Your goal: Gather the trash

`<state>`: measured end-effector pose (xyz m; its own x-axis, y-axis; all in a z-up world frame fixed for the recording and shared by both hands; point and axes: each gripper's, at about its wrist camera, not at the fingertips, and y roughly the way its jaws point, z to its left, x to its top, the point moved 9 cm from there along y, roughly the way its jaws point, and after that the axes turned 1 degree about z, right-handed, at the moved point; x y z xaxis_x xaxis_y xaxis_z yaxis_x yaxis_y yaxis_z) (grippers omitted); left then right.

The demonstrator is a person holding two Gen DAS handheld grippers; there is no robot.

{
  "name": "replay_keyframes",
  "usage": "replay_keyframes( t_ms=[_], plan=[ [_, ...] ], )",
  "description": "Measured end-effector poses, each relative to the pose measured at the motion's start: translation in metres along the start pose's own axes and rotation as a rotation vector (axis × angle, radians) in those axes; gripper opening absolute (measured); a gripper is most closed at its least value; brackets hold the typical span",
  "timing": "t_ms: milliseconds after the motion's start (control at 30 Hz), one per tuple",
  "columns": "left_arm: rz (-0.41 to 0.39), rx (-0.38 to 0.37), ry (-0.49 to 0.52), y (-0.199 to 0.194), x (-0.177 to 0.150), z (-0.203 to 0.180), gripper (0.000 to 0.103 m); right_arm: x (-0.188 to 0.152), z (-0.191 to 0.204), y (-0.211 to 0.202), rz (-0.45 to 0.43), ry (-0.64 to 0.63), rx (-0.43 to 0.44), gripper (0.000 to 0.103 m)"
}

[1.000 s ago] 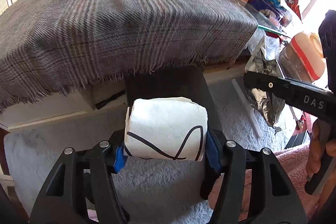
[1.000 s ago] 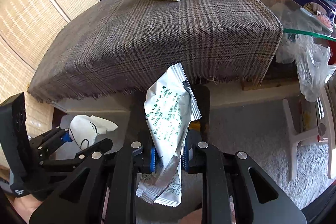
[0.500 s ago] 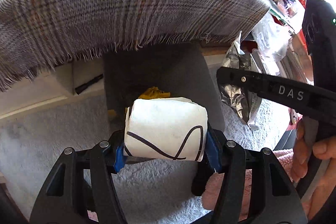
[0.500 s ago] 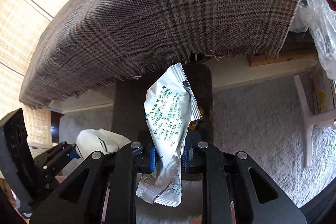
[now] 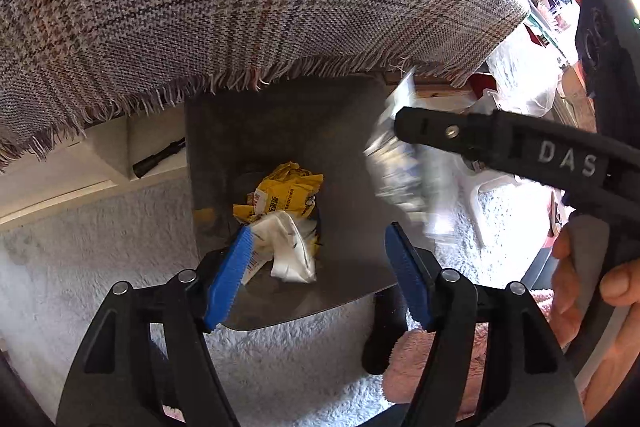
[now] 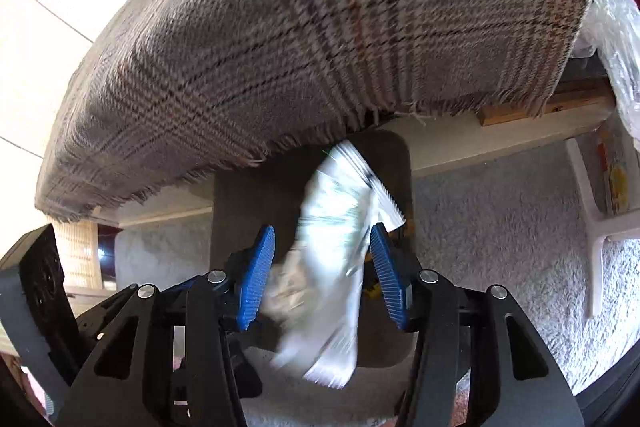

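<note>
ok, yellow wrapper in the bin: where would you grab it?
Come straight down on the yellow wrapper and pinch its raised crumpled top. The bin walls close off the sides, and the white tissue covers its near edge.

- Silver wrapper (image 6: 340, 267) btwn your right gripper (image 6: 322, 273) jaws is motion-blurred; print unreadable, can't tell if pads touch it.
- Bin (image 5: 352, 163) far rim hidden under plaid cloth (image 5: 240, 7) fringe.
- Your hand (image 5: 588, 291) cut off at right edge.
- Yellow wrapper (image 5: 288, 193) partly covered by white tissue (image 5: 288, 247).
</note>
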<state>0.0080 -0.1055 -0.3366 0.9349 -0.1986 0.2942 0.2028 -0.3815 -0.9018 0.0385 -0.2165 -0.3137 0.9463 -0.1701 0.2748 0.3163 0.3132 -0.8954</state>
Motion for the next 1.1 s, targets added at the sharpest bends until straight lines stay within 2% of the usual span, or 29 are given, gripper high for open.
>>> replay_keyframes(
  t_ms=[167,233,267,300,367,467,600,767,1100],
  plan=[
    [-0.023,0.026,0.011,-0.009,0.000,0.004,0.080,0.005,-0.007,-0.004,-0.019,0.005,-0.026,0.069],
    [-0.031,0.032,0.009,-0.015,-0.001,0.007,0.088,0.006,-0.011,-0.009,-0.031,0.008,-0.040,0.081],
    [-0.034,0.034,0.008,-0.017,-0.001,0.008,0.090,0.008,-0.014,-0.012,-0.045,0.009,-0.051,0.091],
    [-0.038,0.042,0.010,-0.022,-0.001,0.009,0.093,0.009,-0.019,-0.016,-0.060,0.010,-0.069,0.096],
    [-0.051,0.049,0.017,-0.032,0.000,0.010,0.095,0.010,-0.025,-0.028,-0.090,0.010,-0.109,0.100],
    [-0.075,0.058,0.033,-0.052,0.008,0.007,0.095,0.018,-0.033,-0.047,-0.120,0.012,-0.130,0.100],
    [-0.122,0.069,0.045,-0.082,0.030,0.003,0.095,0.033,-0.041,-0.078,-0.164,0.043,-0.116,0.100],
    [-0.177,0.076,0.040,-0.116,0.060,0.006,0.095,0.067,-0.040,-0.115,-0.228,0.026,-0.121,0.100],
    [-0.276,0.149,0.044,-0.157,0.155,0.022,0.095,0.147,-0.012,-0.143,-0.303,-0.013,-0.103,0.100]
  ],
)
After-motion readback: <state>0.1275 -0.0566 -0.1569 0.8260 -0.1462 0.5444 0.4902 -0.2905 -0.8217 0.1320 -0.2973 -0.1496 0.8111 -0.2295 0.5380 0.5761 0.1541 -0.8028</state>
